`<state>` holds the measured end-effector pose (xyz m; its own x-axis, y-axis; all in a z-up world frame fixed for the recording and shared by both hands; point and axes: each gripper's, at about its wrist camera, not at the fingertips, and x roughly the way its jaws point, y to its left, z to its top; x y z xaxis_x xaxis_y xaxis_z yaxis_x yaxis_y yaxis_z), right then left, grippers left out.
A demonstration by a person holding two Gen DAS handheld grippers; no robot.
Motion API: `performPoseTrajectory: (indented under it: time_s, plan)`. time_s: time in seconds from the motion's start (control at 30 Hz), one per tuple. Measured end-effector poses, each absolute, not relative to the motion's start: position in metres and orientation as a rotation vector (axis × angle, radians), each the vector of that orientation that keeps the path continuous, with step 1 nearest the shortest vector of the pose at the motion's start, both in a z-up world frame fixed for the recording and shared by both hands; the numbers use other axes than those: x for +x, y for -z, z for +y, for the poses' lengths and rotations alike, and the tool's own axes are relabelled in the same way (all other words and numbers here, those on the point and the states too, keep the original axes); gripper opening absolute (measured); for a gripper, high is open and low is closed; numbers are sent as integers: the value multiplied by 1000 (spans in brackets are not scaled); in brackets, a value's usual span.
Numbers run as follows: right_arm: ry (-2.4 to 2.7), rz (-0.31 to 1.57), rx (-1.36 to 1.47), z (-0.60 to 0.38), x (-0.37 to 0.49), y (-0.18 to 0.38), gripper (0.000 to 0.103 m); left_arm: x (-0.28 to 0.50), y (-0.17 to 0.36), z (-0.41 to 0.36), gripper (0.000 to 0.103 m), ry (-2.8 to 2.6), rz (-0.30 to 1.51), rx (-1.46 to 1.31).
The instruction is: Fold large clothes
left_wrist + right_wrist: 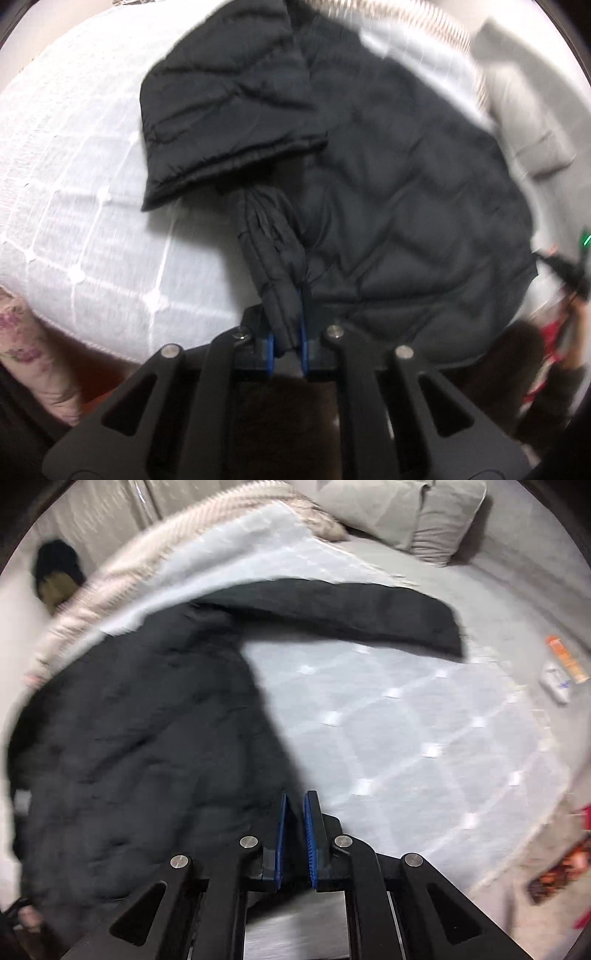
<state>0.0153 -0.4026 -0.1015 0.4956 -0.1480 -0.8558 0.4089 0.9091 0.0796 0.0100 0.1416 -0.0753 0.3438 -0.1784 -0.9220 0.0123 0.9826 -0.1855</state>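
A black quilted puffer jacket (388, 192) lies spread on a white quilted bedspread (85, 192). One sleeve (221, 122) is folded across its upper left. My left gripper (288, 306) is shut on a bunched strip of the jacket's edge, which runs up between the blue pads (302, 317). In the right wrist view the jacket (147, 731) fills the left, and its other sleeve (351, 609) stretches right across the bedspread (424, 738). My right gripper (297, 797) has its blue pads close together on the jacket's lower edge, which tapers into them.
Grey pillows (424, 513) and a beige knit blanket (110, 579) lie at the head of the bed. Small orange and white packets (563, 668) rest at the right. A dark device with a green light (572, 266) shows at the right rim. Floral fabric (22, 332) hangs at the lower left.
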Motion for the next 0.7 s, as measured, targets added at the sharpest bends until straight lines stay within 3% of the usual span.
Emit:
performPoseTrajectory:
  time_s: [0.1, 0.13, 0.17, 0.23, 0.33, 0.4, 0.63, 0.7]
  plan:
    - [399, 1060, 336, -409, 10, 116, 11, 16, 76, 146, 33, 74, 1229, -122]
    - [373, 1060, 391, -412, 5, 116, 11, 18, 71, 147, 46, 69, 1219, -128]
    - [347, 1052, 429, -412, 1, 113, 15, 17, 62, 149, 64, 58, 1192, -137]
    - [341, 1037, 438, -410, -2, 104, 27, 16, 43, 151, 82, 36, 1122, -147]
    - [318, 993, 417, -394, 0, 84, 42, 21, 21, 149, 84, 43, 1039, -124]
    - [258, 962, 432, -381, 13, 74, 81, 30, 21, 143, 92, 55, 1021, -89]
    - [94, 930, 418, -318, 62, 66, 84, 65, 44, 133, 92, 17, 1030, 90]
    - [71, 937, 411, -306, 73, 74, 84, 69, 50, 128, 81, -14, 1018, 175]
